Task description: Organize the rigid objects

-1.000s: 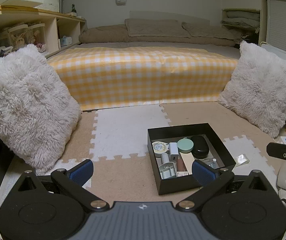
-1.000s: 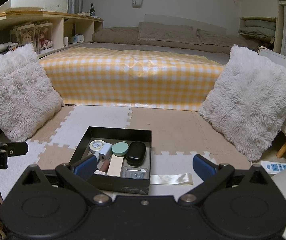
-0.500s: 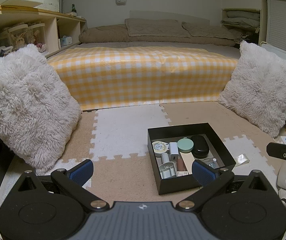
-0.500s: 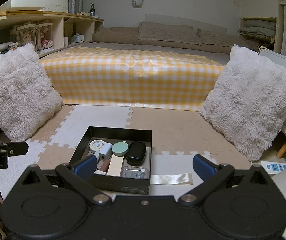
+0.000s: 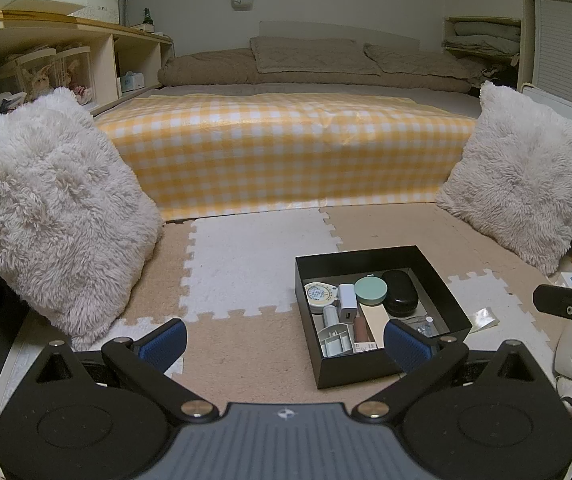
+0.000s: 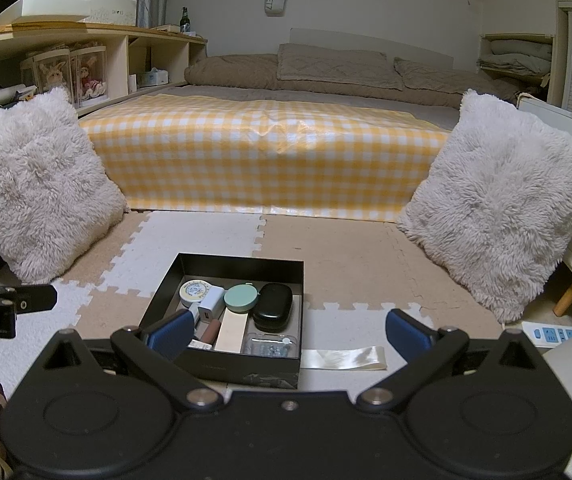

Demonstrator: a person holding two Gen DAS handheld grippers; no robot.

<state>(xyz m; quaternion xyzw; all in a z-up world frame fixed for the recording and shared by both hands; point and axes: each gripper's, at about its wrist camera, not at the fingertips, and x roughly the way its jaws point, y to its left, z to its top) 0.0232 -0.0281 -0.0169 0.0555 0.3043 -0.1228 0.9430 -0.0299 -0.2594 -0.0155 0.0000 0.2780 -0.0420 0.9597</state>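
Note:
A black open box point(image 5: 442, 276) point(image 6: 286, 270) sits on the foam floor mat. Inside lie several small items: a round cream tin point(image 5: 318, 293) point(image 6: 193, 290), a white charger point(image 5: 348, 300) point(image 6: 210, 304), a mint round case point(image 5: 370, 290) point(image 6: 240, 298), a black oval case point(image 5: 400, 299) point(image 6: 272, 306), a beige block point(image 6: 231, 332) and a clear plastic pack point(image 6: 271, 346). My left gripper point(image 5: 285, 344) hovers open, the box just ahead of its right finger. My right gripper point(image 6: 286, 332) is open too, spanning the box's near right corner. Both hold nothing.
Two shaggy white cushions point(image 5: 51, 208) point(image 6: 506, 200) lean at left and right of the mat. A bed with a yellow checked cover point(image 5: 286, 152) fills the back. A shiny ribbon strip point(image 6: 344, 358) lies right of the box. A power strip point(image 6: 552, 334) rests at far right.

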